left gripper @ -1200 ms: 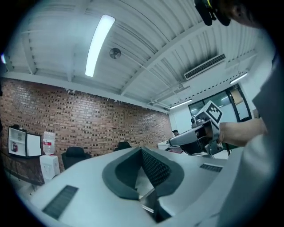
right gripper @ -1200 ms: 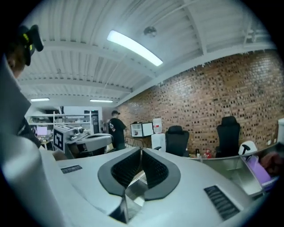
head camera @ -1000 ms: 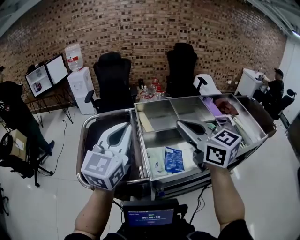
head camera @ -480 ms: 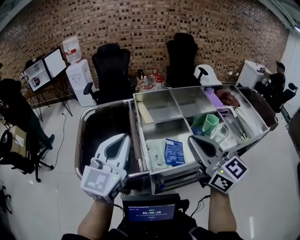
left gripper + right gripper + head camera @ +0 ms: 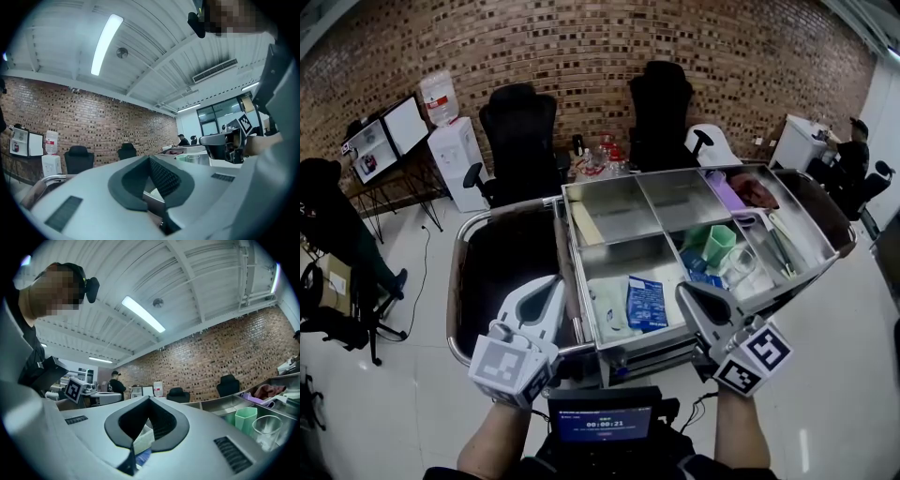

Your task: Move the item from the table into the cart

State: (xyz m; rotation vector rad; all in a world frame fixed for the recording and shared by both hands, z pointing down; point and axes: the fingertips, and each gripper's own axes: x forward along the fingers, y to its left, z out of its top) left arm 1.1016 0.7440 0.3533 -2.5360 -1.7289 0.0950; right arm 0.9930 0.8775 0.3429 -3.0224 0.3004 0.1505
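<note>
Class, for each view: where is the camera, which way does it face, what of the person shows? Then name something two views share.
Head view: on the head, facing steeply down at the cart; both forearms, left claw, right claw show.
Left gripper view: on the left claw, facing along its shut jaws toward the brick wall; right claw at right.
Right gripper view: on the right claw, facing across the cart; left claw at left.
Shared: green cup, in head and right gripper views.
</note>
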